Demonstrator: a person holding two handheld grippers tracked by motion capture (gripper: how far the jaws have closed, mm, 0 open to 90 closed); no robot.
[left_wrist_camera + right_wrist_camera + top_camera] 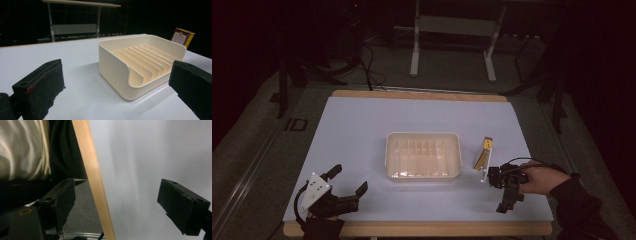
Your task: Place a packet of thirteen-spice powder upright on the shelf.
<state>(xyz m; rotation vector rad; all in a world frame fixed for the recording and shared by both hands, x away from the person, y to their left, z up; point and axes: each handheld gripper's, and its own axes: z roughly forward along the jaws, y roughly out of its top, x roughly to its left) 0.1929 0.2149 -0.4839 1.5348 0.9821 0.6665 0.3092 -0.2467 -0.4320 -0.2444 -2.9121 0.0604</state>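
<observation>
We see the cream ribbed tray (423,155) mid-table, ahead of our left gripper (348,181), whose jaws are spread and empty. The small box (482,153) stands just beyond our right gripper (508,197), jaws spread too. The box's print is unreadable.

At frame centre a cream ribbed plastic tray (423,156) is sitting on the pale lavender, wood-edged surface (362,125); right of it, a yellow-and-maroon cardboard box (482,153) is showing.
</observation>
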